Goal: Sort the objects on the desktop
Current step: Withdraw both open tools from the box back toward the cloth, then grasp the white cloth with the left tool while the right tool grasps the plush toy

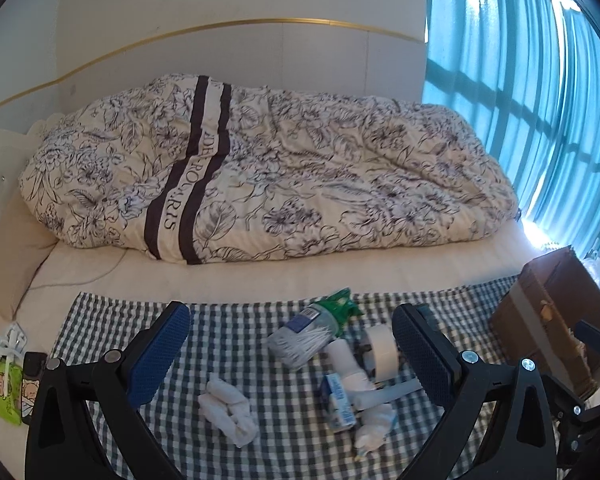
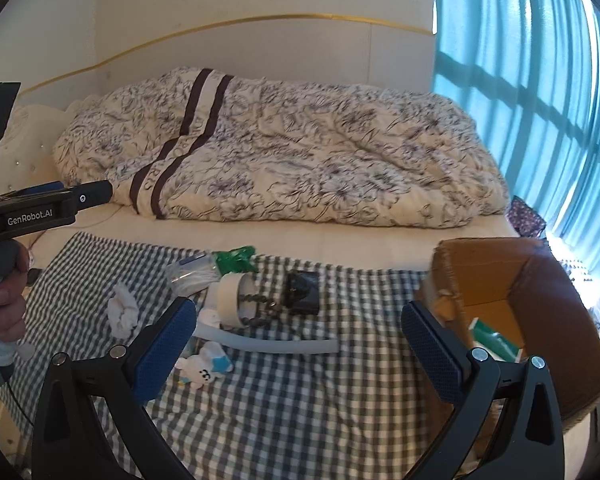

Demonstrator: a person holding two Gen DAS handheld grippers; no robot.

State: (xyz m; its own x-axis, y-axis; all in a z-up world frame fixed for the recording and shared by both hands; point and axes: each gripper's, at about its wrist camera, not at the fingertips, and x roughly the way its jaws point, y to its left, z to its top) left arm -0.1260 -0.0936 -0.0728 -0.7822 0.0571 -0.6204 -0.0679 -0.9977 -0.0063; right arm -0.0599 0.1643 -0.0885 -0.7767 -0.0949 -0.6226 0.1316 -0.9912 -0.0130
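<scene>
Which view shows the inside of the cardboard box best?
The right wrist view: it looks into the open cardboard box and shows a green item on the bottom. The left wrist view shows only the box's outer side at the frame edge.

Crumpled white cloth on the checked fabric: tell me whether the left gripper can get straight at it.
Probably yes. The crumpled white cloth lies alone on the checked fabric, apart from the other clutter, and the open left gripper faces it with nothing between.
</scene>
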